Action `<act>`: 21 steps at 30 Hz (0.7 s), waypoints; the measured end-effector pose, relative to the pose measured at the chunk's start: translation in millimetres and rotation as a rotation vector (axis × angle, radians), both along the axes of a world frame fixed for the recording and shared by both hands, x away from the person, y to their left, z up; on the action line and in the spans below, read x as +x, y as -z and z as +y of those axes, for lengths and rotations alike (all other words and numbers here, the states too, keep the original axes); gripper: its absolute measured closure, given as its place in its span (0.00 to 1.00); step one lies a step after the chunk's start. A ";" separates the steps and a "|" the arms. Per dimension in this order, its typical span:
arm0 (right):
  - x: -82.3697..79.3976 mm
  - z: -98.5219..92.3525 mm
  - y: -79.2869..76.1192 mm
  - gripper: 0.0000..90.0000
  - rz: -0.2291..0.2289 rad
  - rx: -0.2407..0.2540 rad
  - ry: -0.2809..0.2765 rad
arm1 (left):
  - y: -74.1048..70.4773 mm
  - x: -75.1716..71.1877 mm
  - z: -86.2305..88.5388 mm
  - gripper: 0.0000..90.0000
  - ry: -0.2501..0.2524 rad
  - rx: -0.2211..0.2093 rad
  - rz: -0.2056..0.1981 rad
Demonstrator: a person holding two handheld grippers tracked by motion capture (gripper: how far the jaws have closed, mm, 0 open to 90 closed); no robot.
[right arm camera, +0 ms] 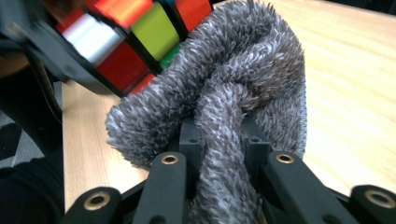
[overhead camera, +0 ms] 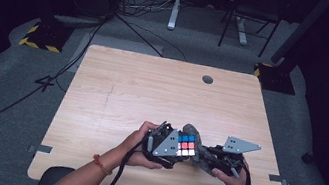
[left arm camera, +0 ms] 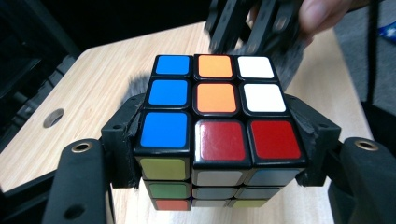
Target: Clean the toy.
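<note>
A colourful puzzle cube (overhead camera: 185, 145) is held above the near middle of the wooden table (overhead camera: 152, 95). My left gripper (overhead camera: 169, 149) is shut on the cube (left arm camera: 217, 116), its jaws pressing the cube's two sides. A grey fuzzy cloth (right arm camera: 224, 102) is pinched in my right gripper (right arm camera: 222, 154), which is shut on it. The cloth (overhead camera: 194, 143) presses against the far and right side of the cube (right arm camera: 130, 42). In the left gripper view the right gripper (left arm camera: 254, 28) and a finger sit just behind the cube.
A round cable hole (overhead camera: 207, 79) sits near the table's far edge. Behind the table, desk legs (overhead camera: 175, 3) and cables (overhead camera: 141, 7) lie on the grey floor. A yellow-black striped base (overhead camera: 39, 38) stands at the far left.
</note>
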State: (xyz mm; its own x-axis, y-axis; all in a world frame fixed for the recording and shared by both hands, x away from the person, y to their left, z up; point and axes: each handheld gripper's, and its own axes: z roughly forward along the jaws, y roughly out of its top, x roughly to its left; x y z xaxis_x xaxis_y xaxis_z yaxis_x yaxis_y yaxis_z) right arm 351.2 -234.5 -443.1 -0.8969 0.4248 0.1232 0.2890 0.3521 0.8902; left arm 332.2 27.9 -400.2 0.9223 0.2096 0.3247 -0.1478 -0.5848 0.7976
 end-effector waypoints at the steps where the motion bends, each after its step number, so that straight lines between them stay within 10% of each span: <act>1: 0.7 -0.2 0.1 0.85 0.007 0.010 -0.003 | 0.1 0.3 0.8 0.37 -0.005 -0.004 -0.003; 13: -12.8 0.3 -21.3 0.85 -0.075 0.087 -0.016 | 6.2 6.0 0.7 0.36 -0.017 0.014 0.026; 21: -22.4 16.9 -27.3 0.85 -0.126 0.049 -0.050 | 21.7 5.0 -15.0 0.36 -0.062 0.150 0.008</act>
State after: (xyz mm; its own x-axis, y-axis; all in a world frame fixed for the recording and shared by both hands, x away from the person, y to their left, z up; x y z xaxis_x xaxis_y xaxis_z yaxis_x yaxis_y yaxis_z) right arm 328.8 -217.6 -415.8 -0.9265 0.3752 0.0277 0.1570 0.3186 0.9348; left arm 337.2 12.9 -421.9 0.9119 0.2159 0.3492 -0.1019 -0.7050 0.7019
